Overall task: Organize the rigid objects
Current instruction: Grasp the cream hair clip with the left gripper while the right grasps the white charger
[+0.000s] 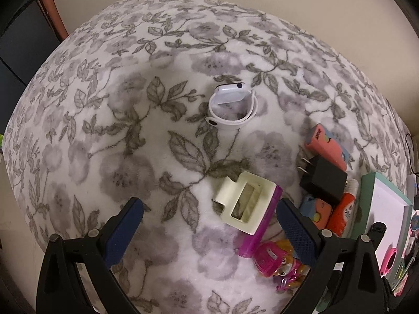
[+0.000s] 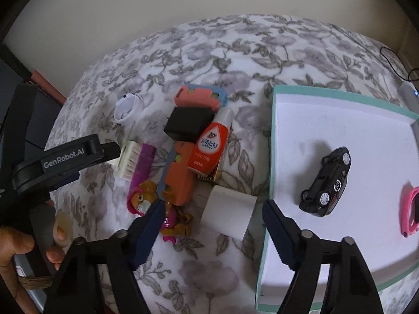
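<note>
In the left wrist view my left gripper (image 1: pixel 209 209) stands open, pointing steeply down. A cream hair claw clip (image 1: pixel 246 204) lies between its fingers, close to the right finger (image 1: pixel 296 230) and resting on a purple tube (image 1: pixel 258 231). The left pad is well clear of the clip. My right gripper (image 2: pixel 213 206) is open around a white block (image 2: pixel 227 214) on the floral blanket, with a gap showing at the left finger (image 2: pixel 148 233). The left gripper's finger (image 2: pixel 104 150) also shows beside the clip (image 2: pixel 128 162).
A teal-rimmed white tray (image 2: pixel 272 130) at the right holds a black toy car (image 2: pixel 327 180) and a pink band (image 2: pixel 411 212). A pile holds a black charger (image 2: pixel 188 123), an orange bottle (image 2: pixel 212 146), orange-and-blue cases (image 2: pixel 178 180) and a pink toy figure (image 2: pixel 146 198). A white watch (image 1: pixel 231 104) lies apart.
</note>
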`<state>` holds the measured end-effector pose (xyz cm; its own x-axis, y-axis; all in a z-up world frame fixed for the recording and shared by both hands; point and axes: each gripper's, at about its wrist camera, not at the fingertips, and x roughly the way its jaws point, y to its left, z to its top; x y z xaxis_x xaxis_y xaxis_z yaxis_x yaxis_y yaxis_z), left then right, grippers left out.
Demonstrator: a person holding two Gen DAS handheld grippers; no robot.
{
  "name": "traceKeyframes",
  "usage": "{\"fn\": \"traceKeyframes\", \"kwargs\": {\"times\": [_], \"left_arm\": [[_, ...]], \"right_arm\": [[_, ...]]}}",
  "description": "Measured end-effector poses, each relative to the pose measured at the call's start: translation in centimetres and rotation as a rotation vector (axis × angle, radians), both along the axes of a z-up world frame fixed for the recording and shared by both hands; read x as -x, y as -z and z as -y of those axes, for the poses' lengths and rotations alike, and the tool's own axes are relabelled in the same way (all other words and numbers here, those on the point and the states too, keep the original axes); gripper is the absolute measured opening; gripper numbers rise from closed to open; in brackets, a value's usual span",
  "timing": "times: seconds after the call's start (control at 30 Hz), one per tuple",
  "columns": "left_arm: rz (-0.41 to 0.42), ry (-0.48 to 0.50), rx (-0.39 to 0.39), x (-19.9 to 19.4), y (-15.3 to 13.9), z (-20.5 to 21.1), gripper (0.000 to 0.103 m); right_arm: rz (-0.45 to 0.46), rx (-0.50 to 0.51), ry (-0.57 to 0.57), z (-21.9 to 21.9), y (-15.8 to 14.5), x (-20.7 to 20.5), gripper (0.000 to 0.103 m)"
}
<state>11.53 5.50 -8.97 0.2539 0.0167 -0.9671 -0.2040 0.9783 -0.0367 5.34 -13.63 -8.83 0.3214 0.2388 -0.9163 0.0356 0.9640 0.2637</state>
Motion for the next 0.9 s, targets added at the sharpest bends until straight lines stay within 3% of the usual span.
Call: {"fn": "traceKeyframes", "kwargs": {"times": [0.2, 0.33, 0.47, 0.53, 0.73, 0.9], "left_arm": [[-0.015, 0.019, 0.019, -0.5, 0.7, 0.2, 0.101], [-0.021, 0.036, 0.017, -0.8, 1.0, 0.4, 0.101], [-0.029, 0.039, 0.019, -1.2, 1.5, 0.4, 0.1], [-0.032, 0.043, 0.021, -1.4, 1.7, 0.4, 0.1], [-0.039, 0.09, 0.026, -2.0, 2.2, 1.3, 0.083], [-0.045, 0.11, 0.074, -2.1, 2.5, 1.7, 0.051]], "right_arm": [[-0.083, 0.015, 0.018, -0.2, 1.3, 0.0, 0.066], [-0.068, 0.023, 0.008, -0.5, 1.4, -0.1, 0.065], [-0.05, 0.022, 0.009, -0.7, 1.4, -0.5, 0.055], [-0.042, 0.024, 0.006, -0.8, 1.3, -0.6, 0.055], [-0.087, 0.05, -0.013, -1.2, 2.2, -0.6, 0.053], [-0.093, 0.079, -0.015, -1.3, 2.6, -0.6, 0.048]]}}
